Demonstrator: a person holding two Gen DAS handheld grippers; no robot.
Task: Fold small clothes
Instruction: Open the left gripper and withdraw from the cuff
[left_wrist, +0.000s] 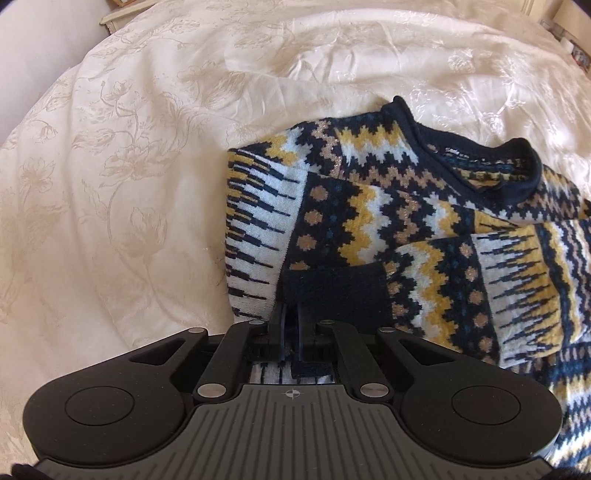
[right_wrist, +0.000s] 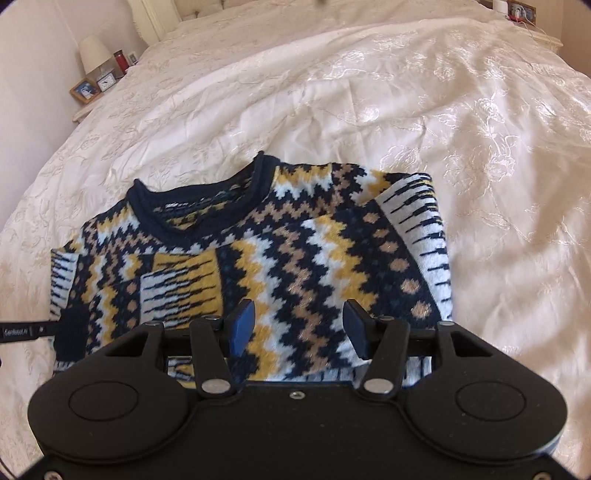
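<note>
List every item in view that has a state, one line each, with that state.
Sweater: lying on the bed, both sleeves folded in across the front.
Cuff: pinched in the left gripper.
Left gripper: shut on the cuff.
Right gripper: open, over the sweater's lower part.
Bedspread: spread out, wrinkled.
Lamp: cannot tell whether it is lit.

LEFT: left gripper (left_wrist: 291, 317) is sitting low, its jaws pinching tight together on the dark cuff (left_wrist: 334, 295), fingers pointing to the far side | RIGHT: right gripper (right_wrist: 298, 328) is hanging level with its jaws spread wide, blue pads (right_wrist: 242, 326) showing, gripping nothing, pointing far
</note>
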